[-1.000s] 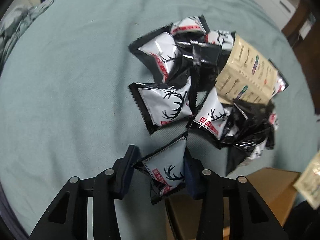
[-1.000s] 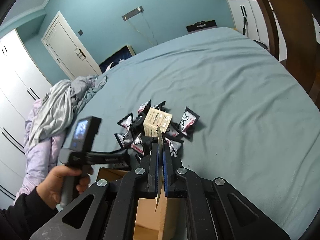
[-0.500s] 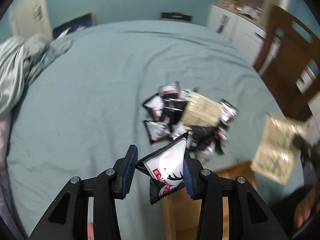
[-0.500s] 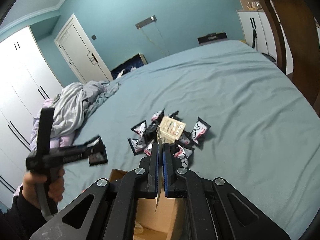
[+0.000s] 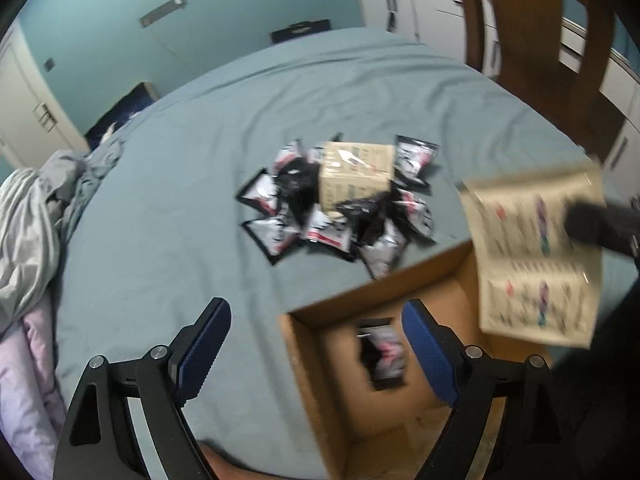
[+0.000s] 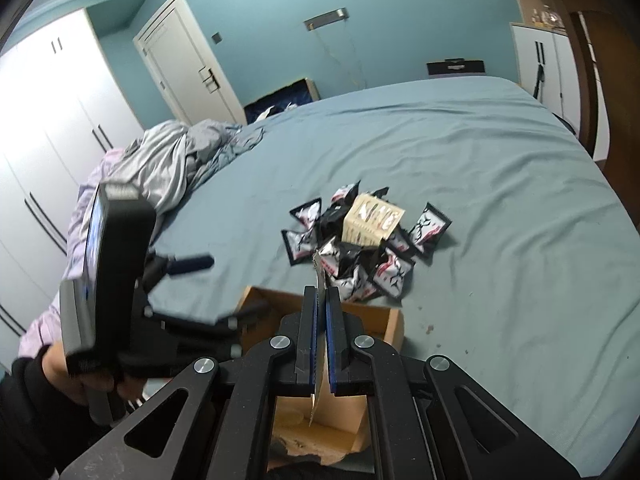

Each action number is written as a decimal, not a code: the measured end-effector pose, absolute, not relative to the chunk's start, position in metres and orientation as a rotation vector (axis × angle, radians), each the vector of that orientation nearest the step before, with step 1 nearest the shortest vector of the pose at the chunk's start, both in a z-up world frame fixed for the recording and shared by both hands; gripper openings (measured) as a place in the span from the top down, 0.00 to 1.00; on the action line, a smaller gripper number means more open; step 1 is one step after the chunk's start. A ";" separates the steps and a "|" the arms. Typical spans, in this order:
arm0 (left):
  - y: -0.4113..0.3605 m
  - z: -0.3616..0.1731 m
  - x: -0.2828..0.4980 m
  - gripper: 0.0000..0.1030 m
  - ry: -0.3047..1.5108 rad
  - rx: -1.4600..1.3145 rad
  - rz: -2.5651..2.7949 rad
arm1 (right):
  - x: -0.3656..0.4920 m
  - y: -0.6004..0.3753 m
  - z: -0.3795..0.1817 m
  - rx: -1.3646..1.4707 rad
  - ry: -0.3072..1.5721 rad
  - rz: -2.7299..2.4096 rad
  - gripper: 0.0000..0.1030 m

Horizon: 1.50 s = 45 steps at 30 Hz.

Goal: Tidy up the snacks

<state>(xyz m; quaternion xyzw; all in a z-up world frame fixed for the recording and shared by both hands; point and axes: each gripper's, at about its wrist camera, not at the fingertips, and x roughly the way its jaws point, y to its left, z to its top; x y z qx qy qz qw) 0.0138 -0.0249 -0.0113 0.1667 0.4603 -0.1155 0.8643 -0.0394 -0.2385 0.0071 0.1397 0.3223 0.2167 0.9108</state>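
— Now that my left tongs are swinging wide with nothing between the pads, where has the black-and-white packet gone?

— A second ago those tongs were pinched on it above the bed; now it is blurred inside the cardboard box, either falling or just landed. I'd say that snack counts as put away.

— And the right side?

— My right tongs are clamped nearly flat on the beige packet, a thin one. It hangs over the box's far corner, not inside it yet, exactly as it did a moment back.

— What does the box hold, then?

— Only that one black-and-white packet that I can see; the rest of the floor looks bare brown card, though part is hidden behind my tongs.

— How much is left?

— Most of it. The pile of snacks sits on the blue bed sheet just beyond the box, with a second beige packet on top of the heap. I judge the beige one in my right tongs should drop next.
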 end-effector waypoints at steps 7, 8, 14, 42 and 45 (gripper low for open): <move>0.000 -0.014 0.025 0.13 0.963 0.316 -0.100 | -0.038 -0.220 0.006 0.199 0.725 0.461 0.98; 0.003 -0.013 0.026 0.13 0.963 0.307 -0.095 | -0.036 -0.217 0.006 0.188 0.736 0.465 0.98; 0.005 -0.014 0.027 0.13 0.961 0.311 -0.087 | -0.029 -0.207 0.006 0.161 0.772 0.438 0.93; 0.001 -0.021 0.041 0.13 1.024 0.278 -0.081 | 0.058 -0.248 -0.002 0.175 0.972 0.076 0.30; 0.000 -0.022 0.046 0.13 1.044 0.262 -0.097 | 0.085 -0.245 -0.014 0.199 1.027 0.105 0.30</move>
